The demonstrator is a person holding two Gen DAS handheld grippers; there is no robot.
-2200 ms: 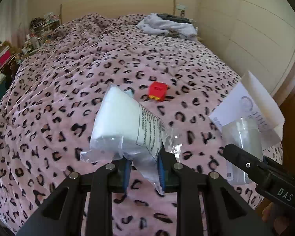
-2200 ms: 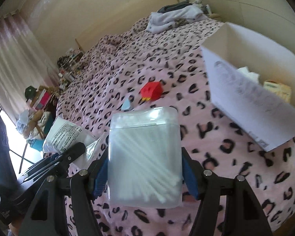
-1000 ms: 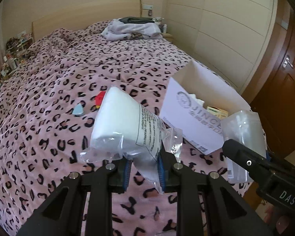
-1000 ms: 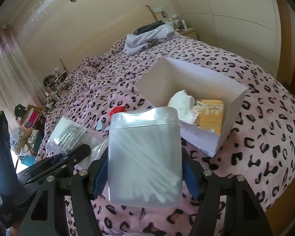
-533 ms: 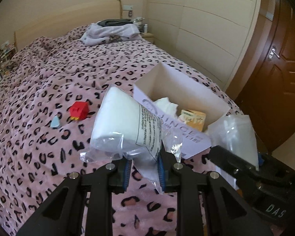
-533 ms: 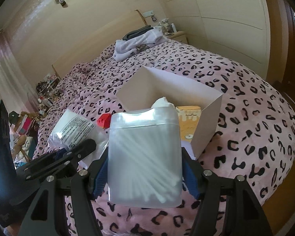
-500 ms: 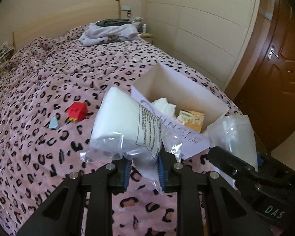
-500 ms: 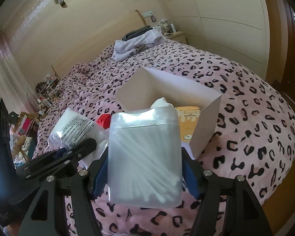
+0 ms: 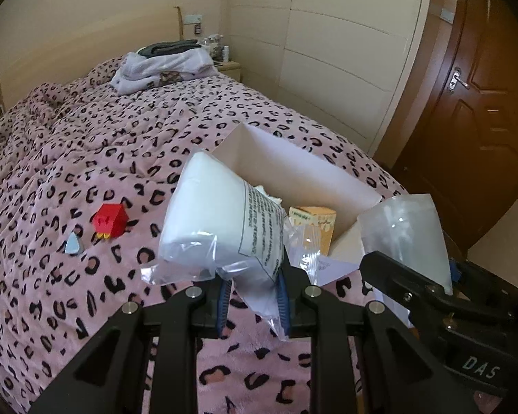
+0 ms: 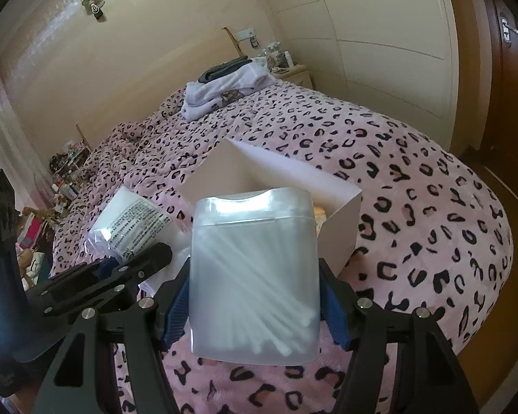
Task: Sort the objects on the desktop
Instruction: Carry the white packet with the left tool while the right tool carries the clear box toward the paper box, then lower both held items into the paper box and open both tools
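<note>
Your left claw (image 9: 252, 291) is pinched nearly closed on the tail of a clear plastic bag (image 9: 221, 220) of white pads. Your right claw (image 10: 253, 305) stands moderately wide, clamped on a translucent cotton swab box (image 10: 253, 276), held upright. The white cardboard box (image 10: 342, 220) lies just ahead of both claws, centre frame, long axis running toward the upper left; the right claw looks nearer its open top. Inside the box: a yellow carton (image 9: 312, 220). A red block (image 9: 108, 220) and a small blue piece (image 9: 73, 244) lie mid-left on the leopard-print bed (image 9: 86, 155). A brown door (image 9: 483, 120) stands at the right edge.
</note>
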